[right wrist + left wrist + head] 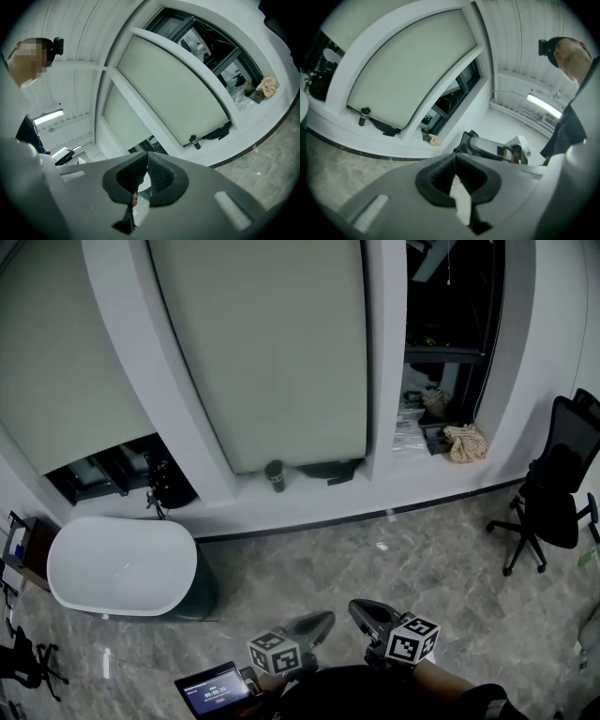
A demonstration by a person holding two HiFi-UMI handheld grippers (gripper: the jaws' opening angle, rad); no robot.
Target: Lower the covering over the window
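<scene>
The window has three bays. A pale roller blind [272,352] covers the middle bay almost down to the sill. Another blind [66,362] hangs part way over the left bay, with dark glass below it. The right bay [450,324] is bare dark glass. Both grippers are low in the head view, well back from the window and over the floor. My left gripper [325,618] is shut and empty, and my right gripper [358,607] is shut and empty beside it. The left gripper view shows its tips [455,154] meeting below the middle blind [408,70]. The right gripper view shows the same [146,153].
A white bathtub [122,563] stands at the left under the window, with a dark tap [155,493] behind it. A black cup [275,474] and a beige cloth [466,442] are on the sill. A black office chair [553,493] stands at the right. A lit screen [214,690] is near my left hand.
</scene>
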